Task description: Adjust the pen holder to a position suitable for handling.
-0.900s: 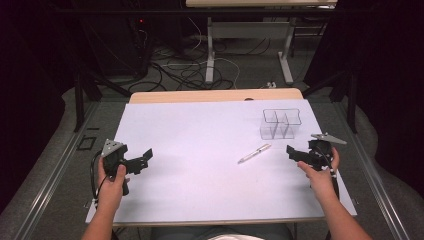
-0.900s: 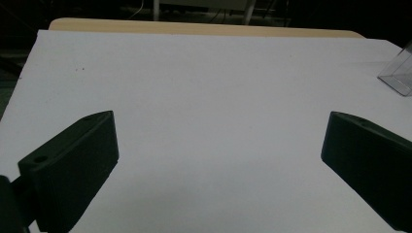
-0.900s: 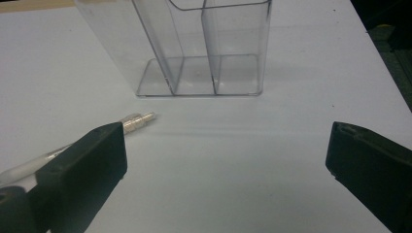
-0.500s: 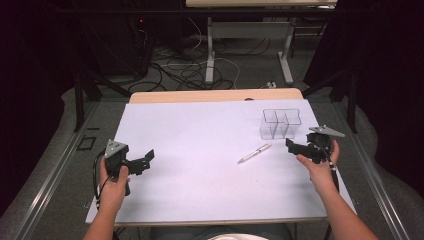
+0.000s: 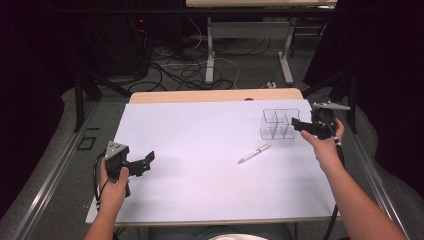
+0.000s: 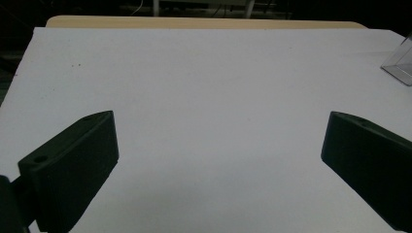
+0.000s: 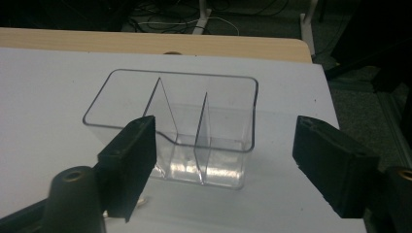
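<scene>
Two tools are in play: the right tool (image 5: 298, 125), jaws apart and holding nothing, is moving up from beside the pen (image 5: 254, 153) to the clear organizer (image 7: 182, 131) at the worktop's (image 5: 200, 135) far right, probably to grasp it, while the left tool (image 5: 145, 162) is idling wide.

left gripper (image 5: 145, 162): jaws wide apart, low near table edge | right gripper (image 5: 298, 124): jaws apart, empty, raised, arm extended

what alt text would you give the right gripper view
The right gripper, jaws open, points at a clear plastic organizer with three compartments standing on a white table cover. The organizer sits beyond the jaws, untouched, with nothing seen inside it.
</scene>
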Available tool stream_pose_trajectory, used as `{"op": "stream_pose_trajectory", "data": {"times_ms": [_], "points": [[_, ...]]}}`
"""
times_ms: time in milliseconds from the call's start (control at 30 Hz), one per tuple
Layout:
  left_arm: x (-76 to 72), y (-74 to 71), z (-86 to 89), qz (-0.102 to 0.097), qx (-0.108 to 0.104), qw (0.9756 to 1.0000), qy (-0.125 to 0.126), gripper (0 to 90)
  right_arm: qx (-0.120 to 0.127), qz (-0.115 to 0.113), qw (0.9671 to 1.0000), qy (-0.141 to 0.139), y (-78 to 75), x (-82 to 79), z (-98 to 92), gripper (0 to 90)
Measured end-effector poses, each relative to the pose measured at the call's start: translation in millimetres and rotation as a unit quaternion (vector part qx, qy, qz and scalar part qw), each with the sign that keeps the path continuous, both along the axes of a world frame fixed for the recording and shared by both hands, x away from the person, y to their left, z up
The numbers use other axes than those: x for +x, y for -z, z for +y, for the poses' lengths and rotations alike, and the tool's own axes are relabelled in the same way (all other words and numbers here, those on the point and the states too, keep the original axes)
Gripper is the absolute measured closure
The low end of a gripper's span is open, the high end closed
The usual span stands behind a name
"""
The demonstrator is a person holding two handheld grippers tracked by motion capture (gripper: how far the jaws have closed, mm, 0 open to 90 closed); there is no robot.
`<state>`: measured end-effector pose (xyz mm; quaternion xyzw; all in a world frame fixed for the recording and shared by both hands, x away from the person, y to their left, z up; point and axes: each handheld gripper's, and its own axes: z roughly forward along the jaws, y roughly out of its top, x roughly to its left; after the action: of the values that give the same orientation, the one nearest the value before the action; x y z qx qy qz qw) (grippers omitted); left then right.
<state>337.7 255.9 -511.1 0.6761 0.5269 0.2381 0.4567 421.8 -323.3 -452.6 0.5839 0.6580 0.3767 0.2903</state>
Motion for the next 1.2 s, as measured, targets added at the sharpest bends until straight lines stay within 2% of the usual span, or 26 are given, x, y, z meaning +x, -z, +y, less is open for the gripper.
{"op": "stream_pose_trajectory", "data": {"times_ms": [100,133,167,367,600,767,1200], "points": [[0.2,0.1,-0.9,-0.001,0.003,1.0,0.002,0.0,-0.009,0.001,1.0,0.0,-4.2,5.9,1.1,30.9],[0.1,0.1,-1.1,-0.001,0.003,1.0,0.003,0.0,-0.013,0.0,0.9999,0.001,-5.8,8.5,1.3,33.9],[0.0,0.1,-1.2,0.0,0.004,1.0,0.003,0.0,-0.019,0.002,0.9998,0.001,-8.3,13.4,0.3,40.8],[1.2,1.6,-1.7,0.004,0.004,1.0,0.005,0.0,-0.025,0.008,0.9995,0.016,-13.2,28.6,-2.7,58.3],[1.9,2.6,-1.6,0.008,0.005,0.9999,0.004,0.0,-0.037,0.028,0.9986,0.026,-8.6,46.6,-13.1,74.1],[2.6,3.7,-1.6,0.006,0.005,1.0,0.004,0.0,-0.038,0.041,0.9981,0.027,0.1,55.2,-17.0,81.9],[3.3,5.4,-0.9,0.011,0.008,0.9999,0.007,0.0,-0.038,0.083,0.9954,0.03,23.1,72.2,-20.1,89.3]]}}
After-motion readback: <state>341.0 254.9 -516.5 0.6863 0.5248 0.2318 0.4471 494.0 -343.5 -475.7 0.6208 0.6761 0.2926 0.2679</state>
